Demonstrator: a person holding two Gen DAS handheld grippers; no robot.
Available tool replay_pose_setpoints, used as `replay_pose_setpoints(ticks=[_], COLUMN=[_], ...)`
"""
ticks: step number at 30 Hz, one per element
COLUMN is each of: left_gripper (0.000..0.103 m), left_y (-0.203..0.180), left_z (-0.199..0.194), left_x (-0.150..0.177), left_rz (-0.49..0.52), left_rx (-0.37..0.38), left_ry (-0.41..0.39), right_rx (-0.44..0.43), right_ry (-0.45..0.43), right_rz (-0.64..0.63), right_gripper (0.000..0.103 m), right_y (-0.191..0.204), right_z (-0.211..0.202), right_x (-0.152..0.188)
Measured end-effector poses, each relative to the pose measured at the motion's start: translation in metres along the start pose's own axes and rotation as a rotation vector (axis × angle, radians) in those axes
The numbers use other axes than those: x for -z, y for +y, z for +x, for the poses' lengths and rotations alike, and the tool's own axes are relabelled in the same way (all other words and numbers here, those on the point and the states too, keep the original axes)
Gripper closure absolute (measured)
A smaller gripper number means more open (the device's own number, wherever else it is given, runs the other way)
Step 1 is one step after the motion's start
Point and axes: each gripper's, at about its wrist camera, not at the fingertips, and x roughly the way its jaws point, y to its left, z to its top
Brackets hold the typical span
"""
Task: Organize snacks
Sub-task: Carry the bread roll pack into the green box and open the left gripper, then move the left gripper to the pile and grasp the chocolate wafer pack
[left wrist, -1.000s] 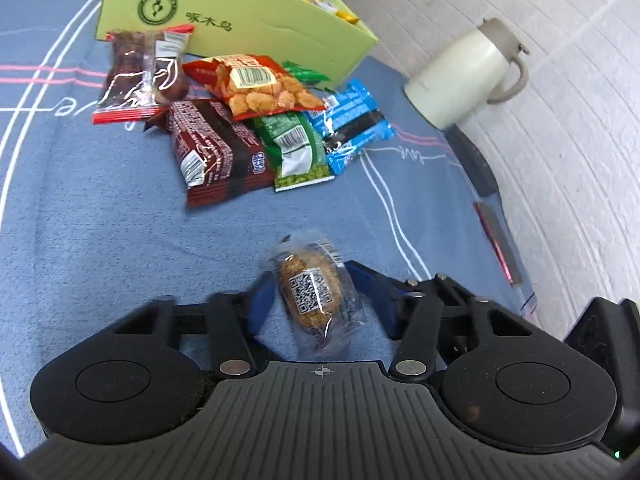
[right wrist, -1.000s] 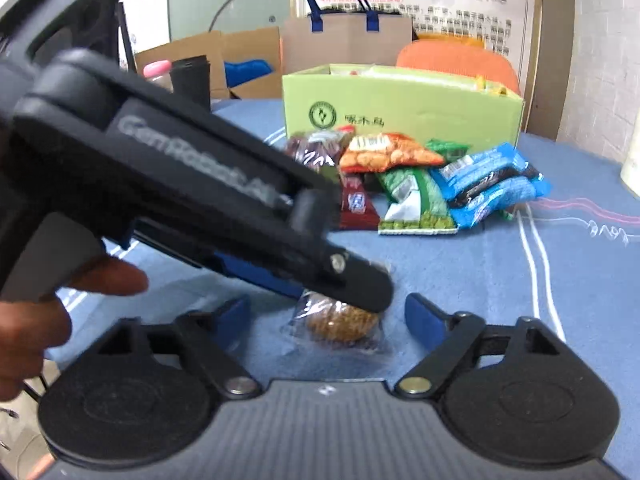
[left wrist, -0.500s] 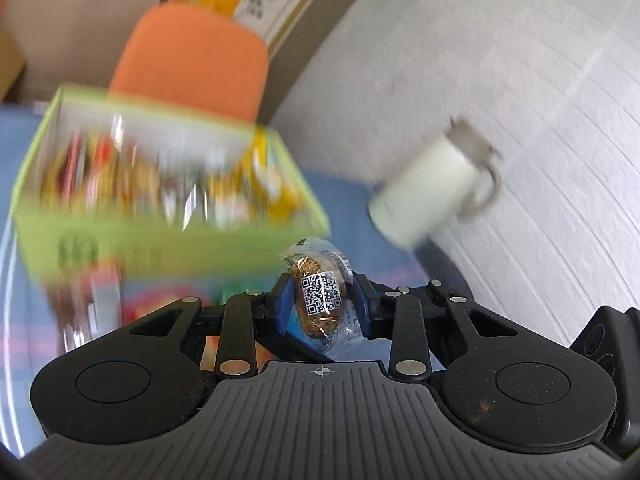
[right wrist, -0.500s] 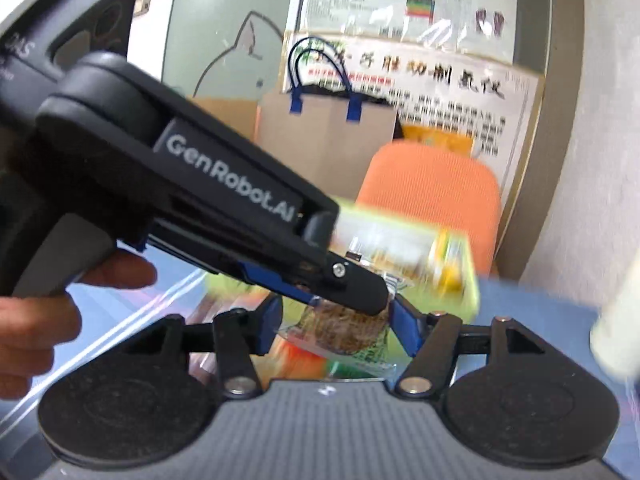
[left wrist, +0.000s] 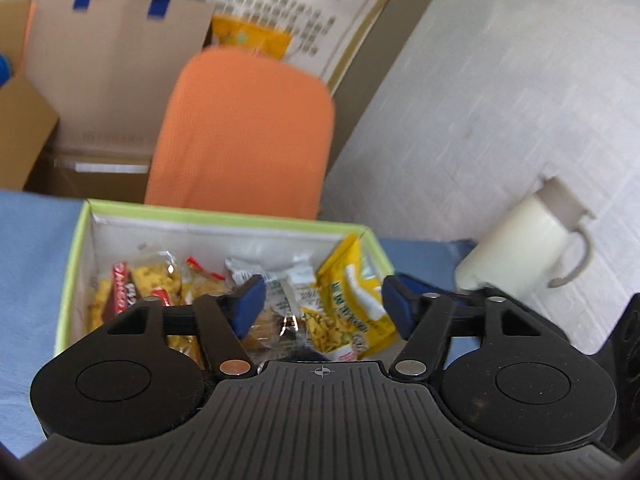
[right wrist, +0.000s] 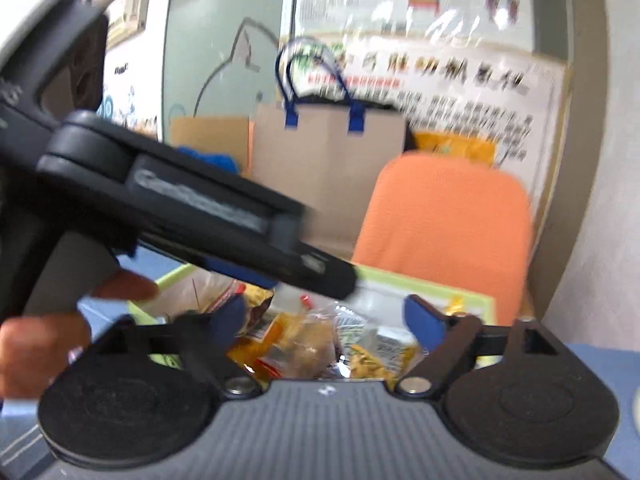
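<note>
A light-green snack box (left wrist: 74, 252) stands open on the blue cloth, holding several packets, among them a yellow bag (left wrist: 352, 312). My left gripper (left wrist: 323, 306) hovers over the box, its jaws opening with nothing between the blue pads. In the right wrist view my right gripper (right wrist: 326, 322) is also above the box (right wrist: 448, 290), jaws opening and not pressing on anything. Below it lies a blurred brownish snack in clear wrap (right wrist: 316, 340) among the packets. The left gripper (right wrist: 334, 280) crosses that view from the left, held by a person's hand (right wrist: 44, 344).
A white jug (left wrist: 520, 248) with a handle stands right of the box, by the white wall. Behind the table are an orange chair (left wrist: 248, 132), a brown paper bag with blue handles (left wrist: 116, 40) and cardboard boxes.
Both grippers rose from the cloth to above the box with the QR-code snack pinched between them. Both have since spread their jaws, and the snack is no longer held.
</note>
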Motion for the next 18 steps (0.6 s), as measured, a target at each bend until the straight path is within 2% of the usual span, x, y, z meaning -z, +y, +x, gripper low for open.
replay_pose_setpoints(ticks=[3,7,10,12,16,18], left_gripper=[0.039,0.038,0.041,0.048,0.052,0.062], left_y=[-0.001,0.005,0.008,0.014,0.020,0.024], left_z=[-0.031,-0.052,-0.055,-0.049,-0.037,-0.026], left_x=[0.021,0.059,0.086,0.100,0.116,0.121], left_rz=[0.042,0.050,0.018,-0.032,-0.098,-0.116], left_rx=[0.007,0.029,0.005,-0.012,0.013,-0.006], left_ry=[-0.040,-0.008,0.076,0.144,0.210,0.235], right_rx=[-0.001,-0.105,-0.108,-0.120,-0.161,-0.169], right_ry=[-0.010,0.079,0.143,0.167,0.219,0.269], right_rz=[0.002,0.083,0.083,0.078,0.124,0.140], right_gripper=[0.011,0.011,0.011,0.011,0.011,0.011], right_y=[0.002,0.019,0.038,0.047,0.054,0.058], right_z=[-0.046,-0.066,-0.053,-0.040,-0.015,-0.005], right_x=[0.021,0.055,0.073,0.078,0.088,0.097])
